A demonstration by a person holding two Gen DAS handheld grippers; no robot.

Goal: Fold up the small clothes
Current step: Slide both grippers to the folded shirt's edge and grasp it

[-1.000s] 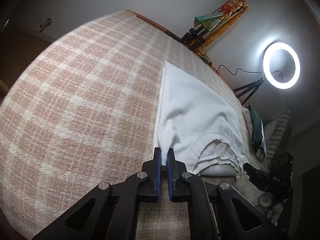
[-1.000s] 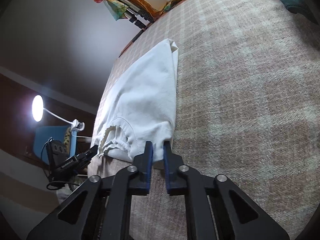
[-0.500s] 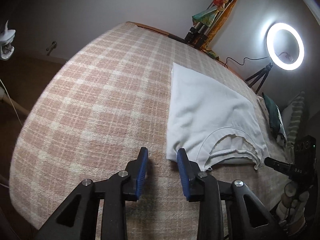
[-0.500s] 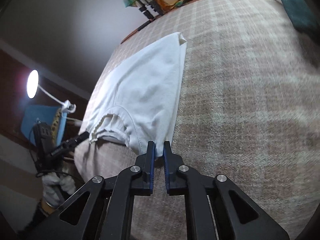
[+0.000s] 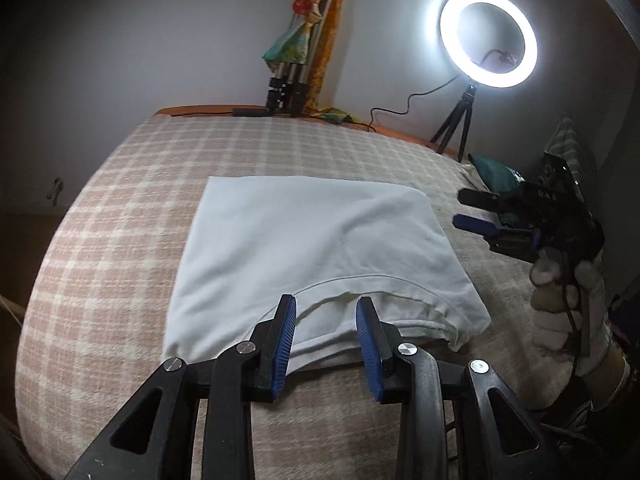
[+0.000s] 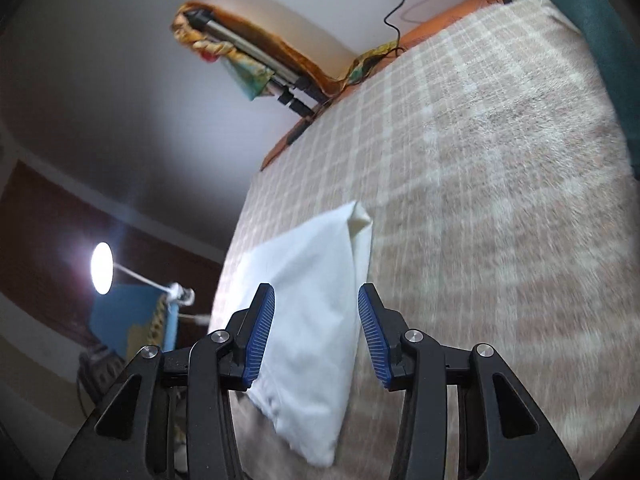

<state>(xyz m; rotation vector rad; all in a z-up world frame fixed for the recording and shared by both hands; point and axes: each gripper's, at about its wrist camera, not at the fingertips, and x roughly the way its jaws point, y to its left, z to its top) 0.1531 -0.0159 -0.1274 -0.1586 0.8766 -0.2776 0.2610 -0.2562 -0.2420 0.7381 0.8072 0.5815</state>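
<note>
A folded white garment (image 5: 304, 248) lies flat on the pink checked blanket (image 5: 108, 264), its neckline edge nearest me. My left gripper (image 5: 326, 316) is open and empty, hovering over that near edge. My right gripper (image 6: 316, 310) is open and empty above the garment's right side (image 6: 316, 320). In the left wrist view it shows (image 5: 464, 210) at the right, held in a gloved hand beside the cloth.
A lit ring light (image 5: 488, 38) on a small tripod and a folded tripod with colourful cloth (image 5: 300, 60) stand at the bed's far edge. A dark green item (image 5: 496, 174) lies at the right. A desk lamp (image 6: 102, 268) glows beyond the bed's left side.
Both grippers have opened and let go of the garment's near corners. They have swung away, the left to the middle of the near edge, the right to the side.
</note>
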